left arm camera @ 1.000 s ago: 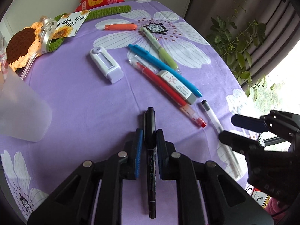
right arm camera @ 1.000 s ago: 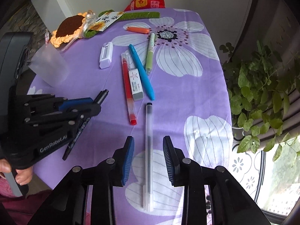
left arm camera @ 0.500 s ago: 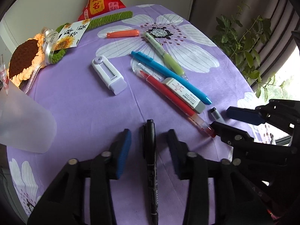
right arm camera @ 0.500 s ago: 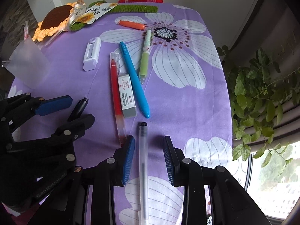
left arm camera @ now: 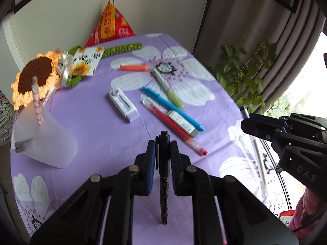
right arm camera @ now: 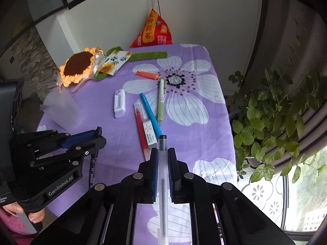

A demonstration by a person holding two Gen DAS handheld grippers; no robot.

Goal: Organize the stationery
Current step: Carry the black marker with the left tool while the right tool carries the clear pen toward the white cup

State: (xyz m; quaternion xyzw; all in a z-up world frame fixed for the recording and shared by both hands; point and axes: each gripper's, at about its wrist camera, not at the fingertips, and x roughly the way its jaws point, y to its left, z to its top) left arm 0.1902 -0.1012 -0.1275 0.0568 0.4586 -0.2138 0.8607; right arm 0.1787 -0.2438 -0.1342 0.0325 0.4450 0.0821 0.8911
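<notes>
The left hand-held gripper (left arm camera: 162,149) is clamped on a black marker (left arm camera: 163,175) and the right hand-held gripper (right arm camera: 162,159) pinches a translucent gel pen (right arm camera: 162,183), each gripped near the cap and lifted clear of the purple-clothed desk (left arm camera: 98,126), probably so both can drop tip-down into the frosted cup (left arm camera: 43,136) at the left. Further out, a red pen (left arm camera: 175,126), blue pen (left arm camera: 173,108), green pen (left arm camera: 167,87), eraser (left arm camera: 184,123), orange marker (left arm camera: 133,67) and white correction tape (left arm camera: 123,105) wait unsorted.
</notes>
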